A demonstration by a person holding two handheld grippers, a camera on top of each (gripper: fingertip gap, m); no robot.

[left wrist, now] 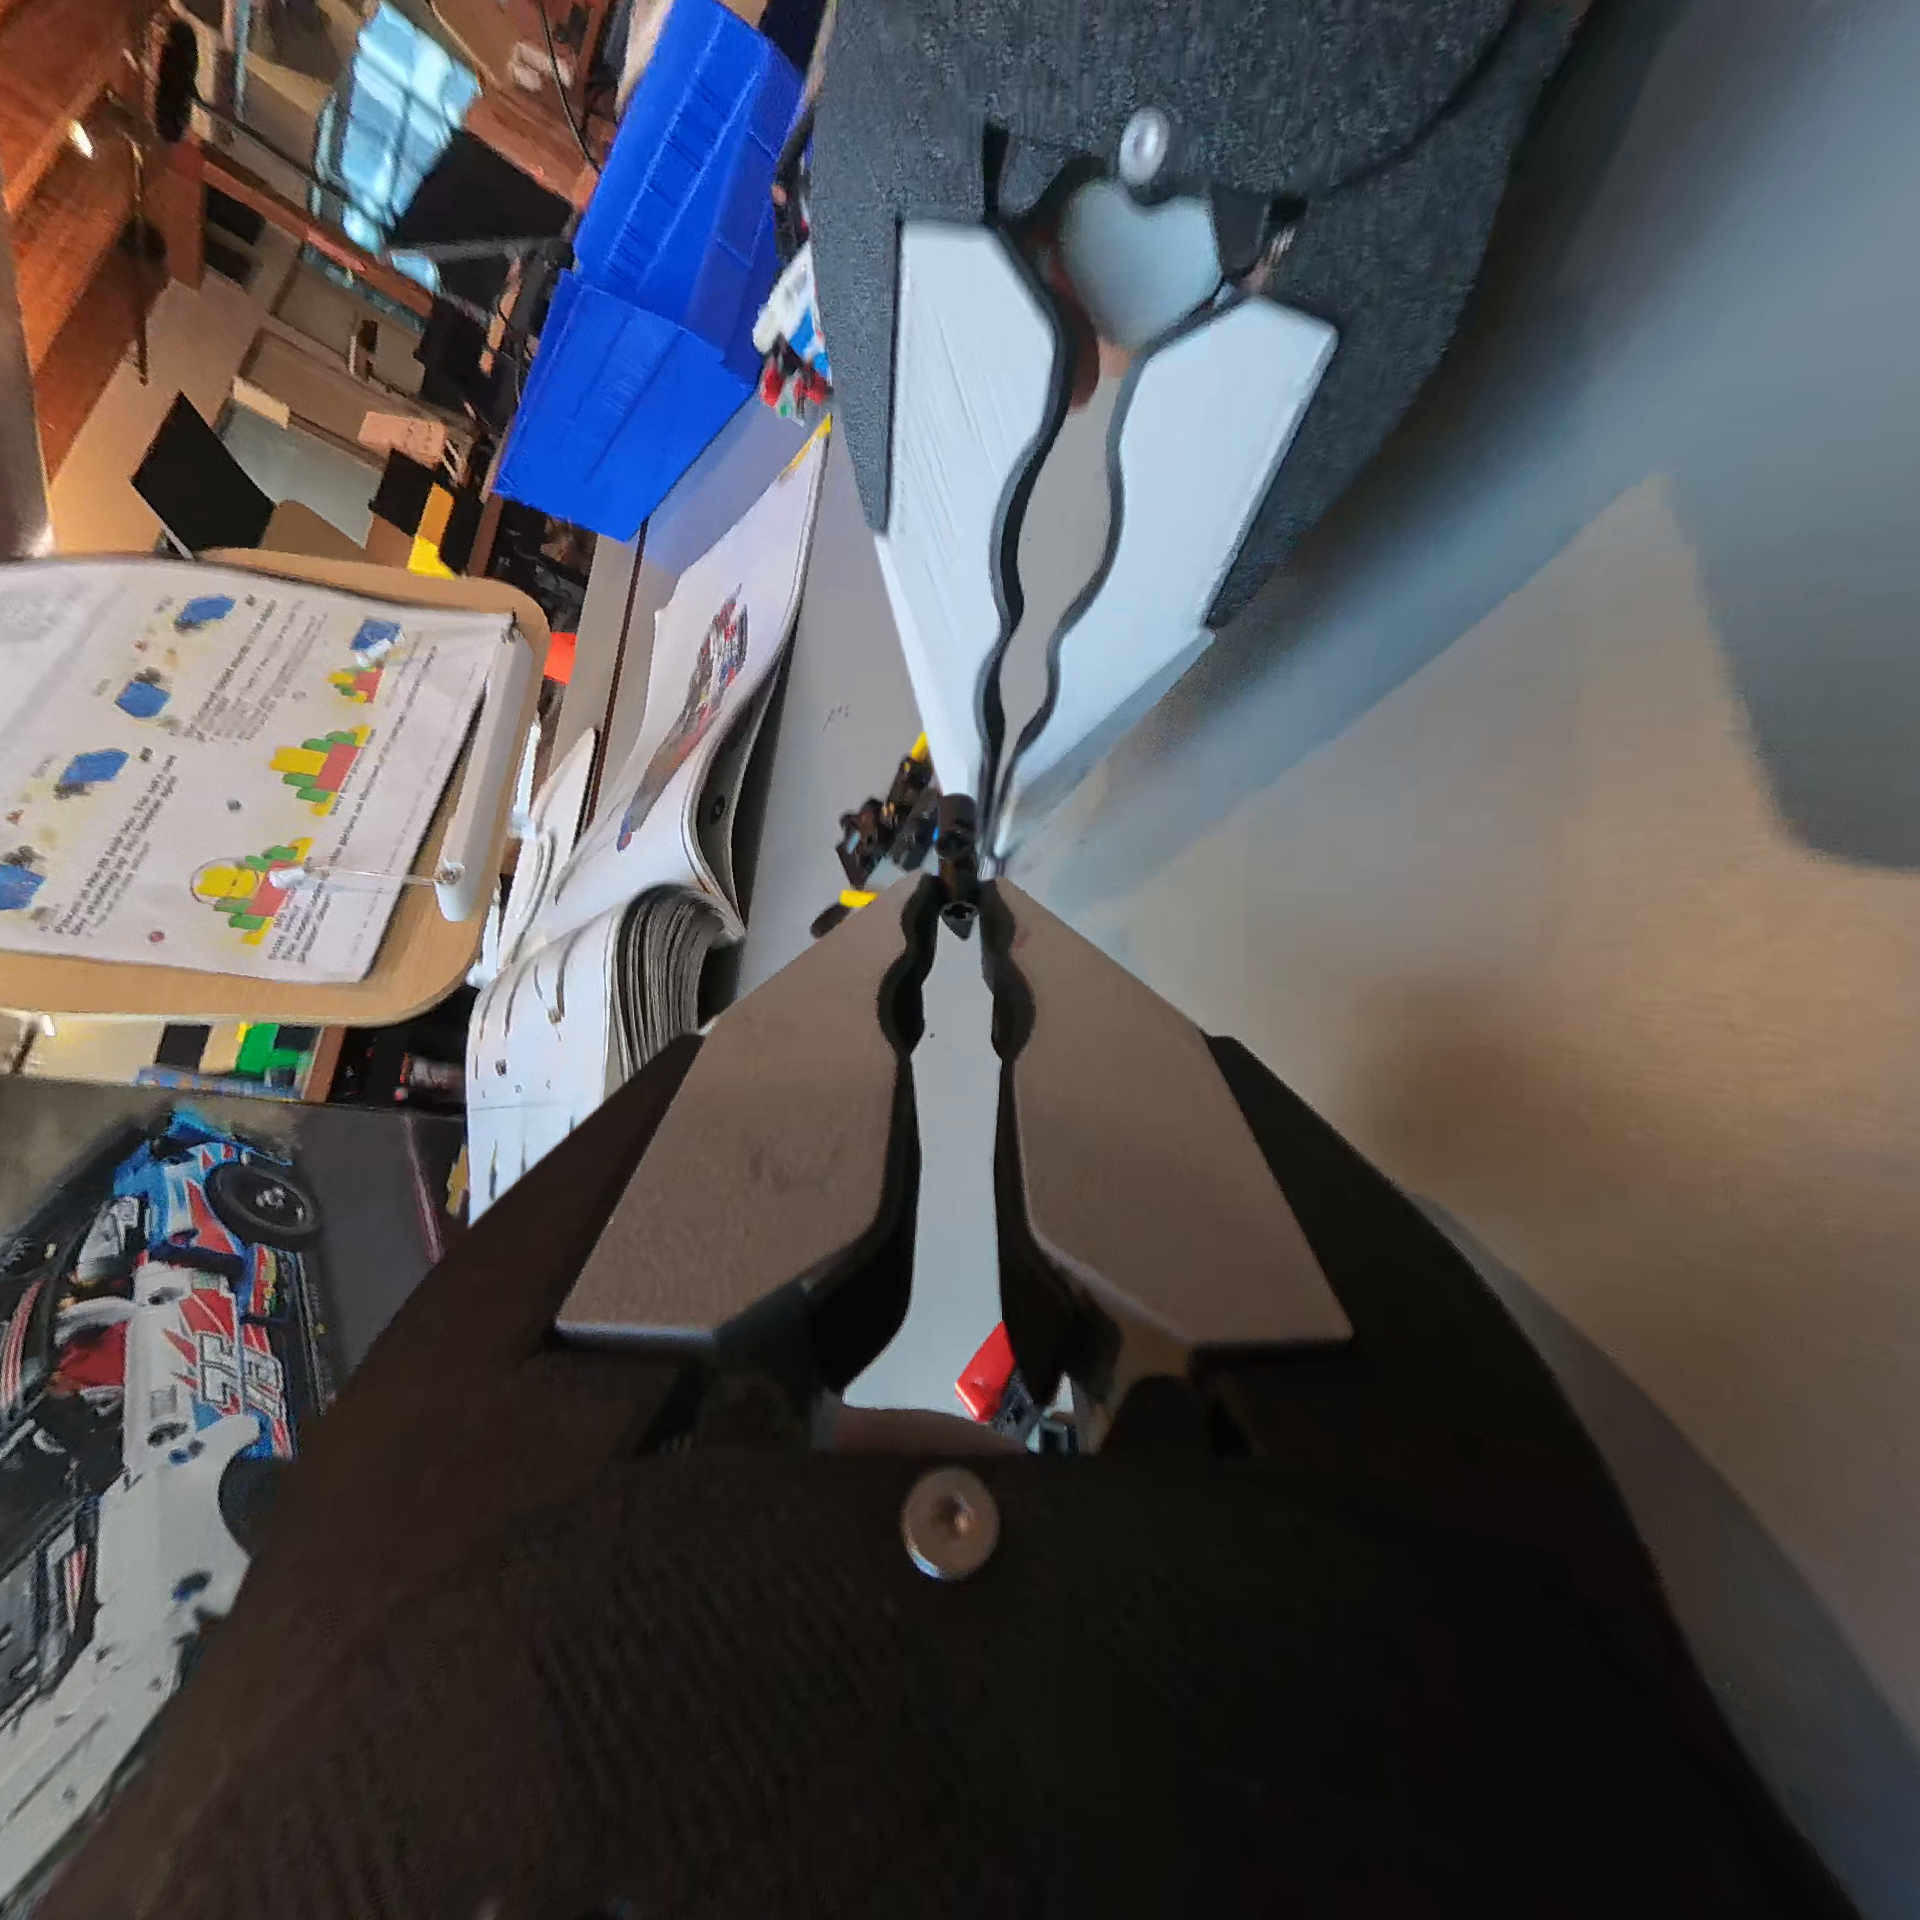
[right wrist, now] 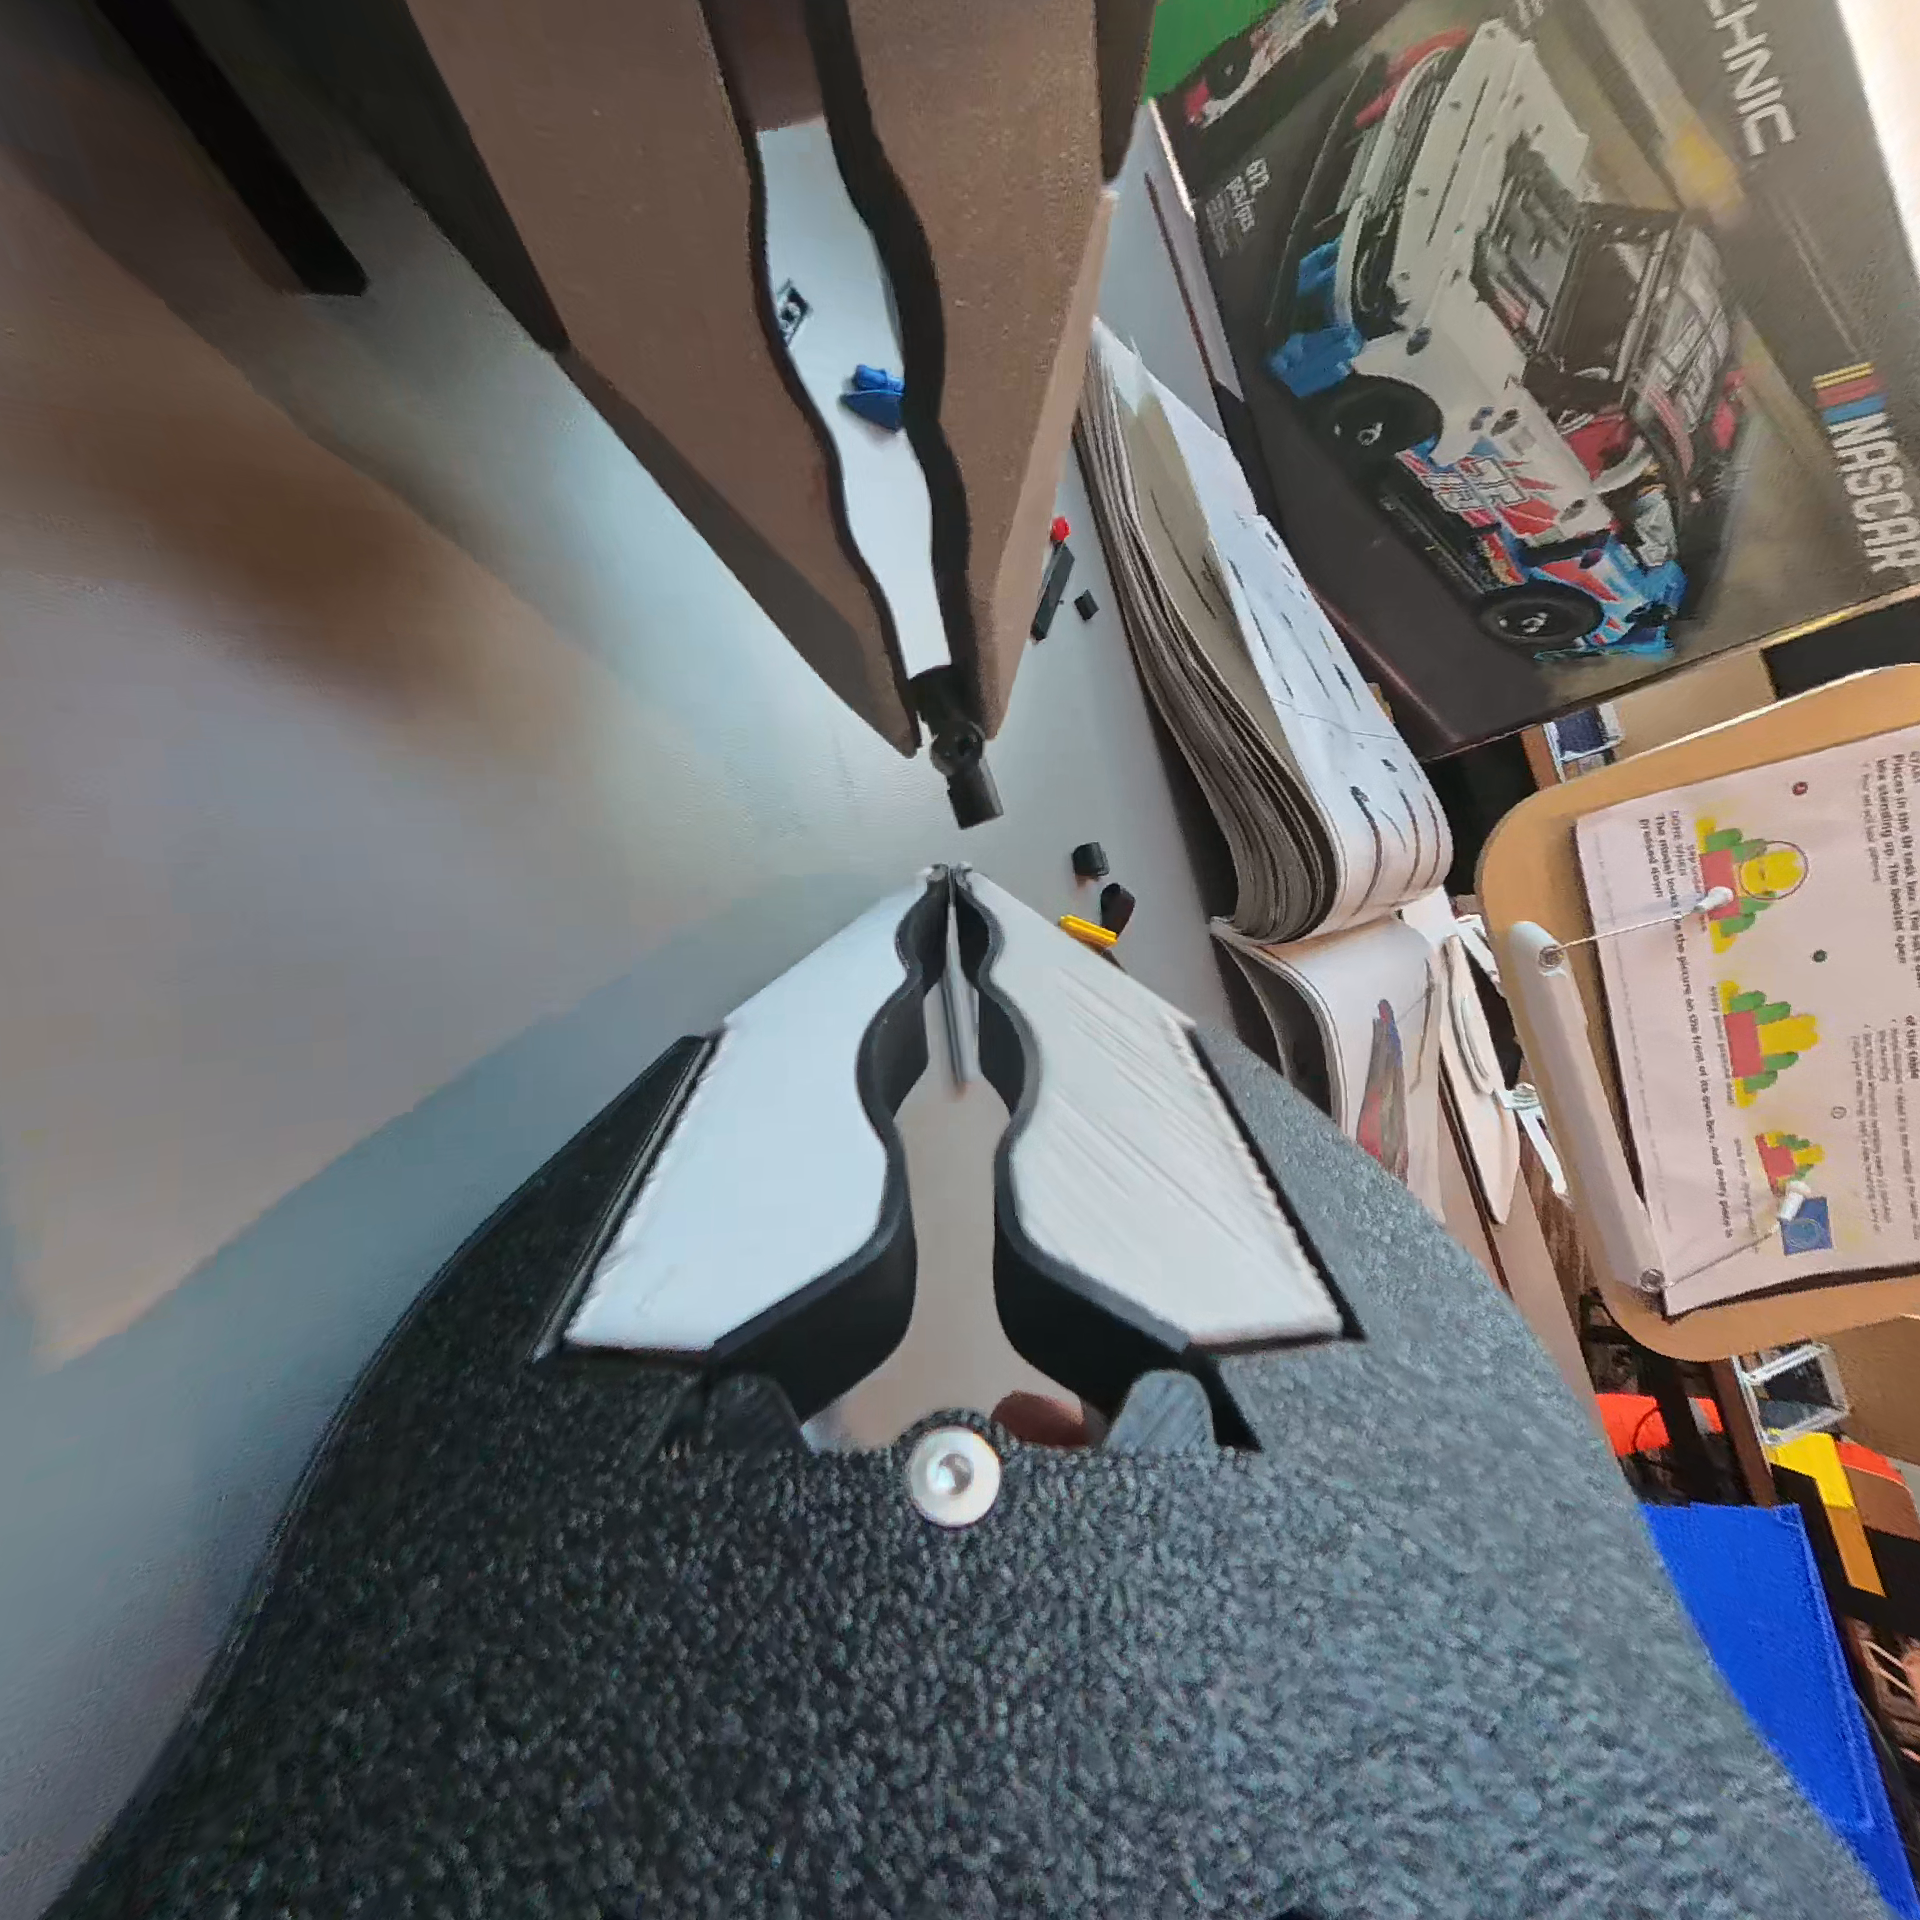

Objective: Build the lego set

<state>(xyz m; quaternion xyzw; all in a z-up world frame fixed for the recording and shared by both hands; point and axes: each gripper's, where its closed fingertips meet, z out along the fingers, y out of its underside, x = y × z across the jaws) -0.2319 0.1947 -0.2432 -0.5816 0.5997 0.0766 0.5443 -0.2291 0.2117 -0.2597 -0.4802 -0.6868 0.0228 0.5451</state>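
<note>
My left gripper (left wrist: 956, 899), with brown fingers, is shut on a small black connector piece (left wrist: 956, 842) that sticks out past its fingertips. The right wrist view shows this gripper (right wrist: 951, 707) from the front, with the black connector (right wrist: 961, 764) pointing down toward my right gripper. My right gripper (right wrist: 951, 878), with white fingers, is shut on a thin grey rod (right wrist: 954, 997) lying lengthwise between its pads. Its tips (left wrist: 995, 842) sit just beside the connector's free end, with a small gap between them. Both grippers are above the grey table (right wrist: 520, 727).
An open instruction booklet (right wrist: 1299, 727) lies beside the work area, and the set's box (right wrist: 1507, 364) stands behind it. A wooden stand with a picture sheet (left wrist: 208, 779) and blue bins (left wrist: 644, 343) are farther off. Loose black and yellow pieces (right wrist: 1091, 925) and a blue piece (right wrist: 878, 395) lie on the table. The tips of both grippers are at nearly the same place.
</note>
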